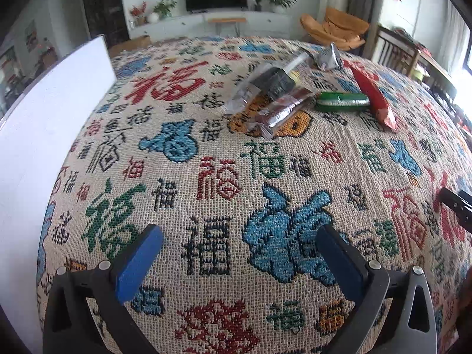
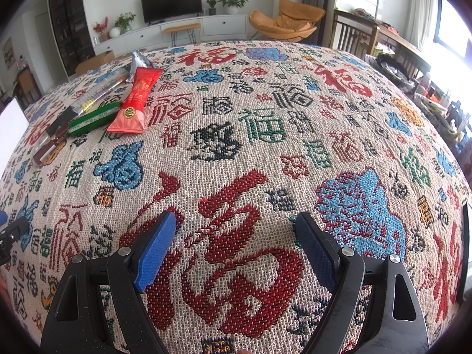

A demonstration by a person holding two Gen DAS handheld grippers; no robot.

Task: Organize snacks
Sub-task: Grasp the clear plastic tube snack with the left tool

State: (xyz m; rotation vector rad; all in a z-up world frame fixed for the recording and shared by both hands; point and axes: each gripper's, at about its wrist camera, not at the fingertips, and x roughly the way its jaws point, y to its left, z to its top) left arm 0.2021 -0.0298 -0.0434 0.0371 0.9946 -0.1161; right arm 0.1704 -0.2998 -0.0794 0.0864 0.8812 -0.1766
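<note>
Several snack packets lie in a loose pile on the patterned tablecloth (image 1: 206, 147). In the left wrist view I see a red packet (image 1: 372, 93), a green packet (image 1: 342, 101), dark clear-wrapped bars (image 1: 280, 109) and a silver packet (image 1: 329, 57), all far ahead to the right. In the right wrist view the red packet (image 2: 136, 100) and green packet (image 2: 94, 118) lie far ahead to the left. My left gripper (image 1: 240, 236) is open and empty above the cloth. My right gripper (image 2: 236, 221) is open and empty above the cloth.
A white box wall (image 1: 44, 135) stands at the left of the table. The right gripper's edge (image 1: 455, 203) shows at the far right of the left view. A wooden chair (image 2: 354, 35), an orange armchair (image 2: 283, 23) and a TV cabinet (image 2: 177, 32) stand beyond the table.
</note>
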